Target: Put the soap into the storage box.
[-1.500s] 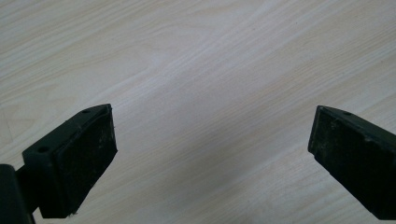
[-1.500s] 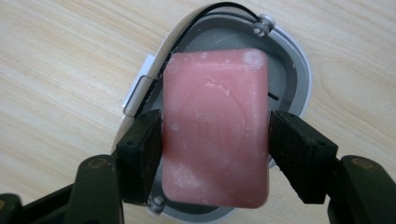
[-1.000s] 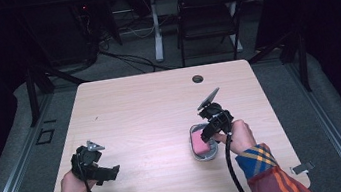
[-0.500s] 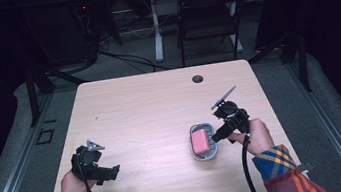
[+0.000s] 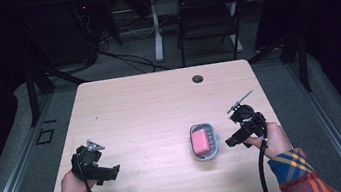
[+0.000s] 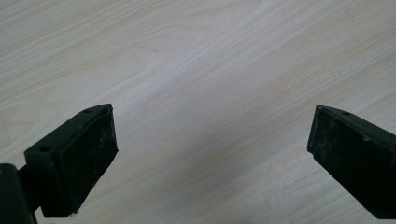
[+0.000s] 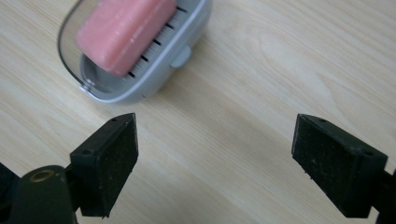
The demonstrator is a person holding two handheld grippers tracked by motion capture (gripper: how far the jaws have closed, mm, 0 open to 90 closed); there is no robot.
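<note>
Looking down from the high view, you have one pale wooden rectangular table [image 5: 150, 109] in front of you, with one small dark round hole [image 5: 198, 78] near its far edge. Behind it stands one black folding chair [image 5: 208, 17].

You are holding two black two-jaw grippers. Your left gripper [image 5: 113, 171] rests near the front left corner of the table; in the left gripper view its two jaws stand wide apart over bare wood with nothing between them. Your right gripper [image 5: 230, 142] sits just to the right of the dish. Its jaws have just been opening, and in the right gripper view they are spread wide with only tabletop between them, pads touching nothing.

One grey oval plastic soap dish [image 5: 206, 154] lies on the table right of centre, near the front edge. One pink rectangular soap bar [image 5: 200, 141] lies inside it, on the slotted floor, as the right gripper view shows.
</note>
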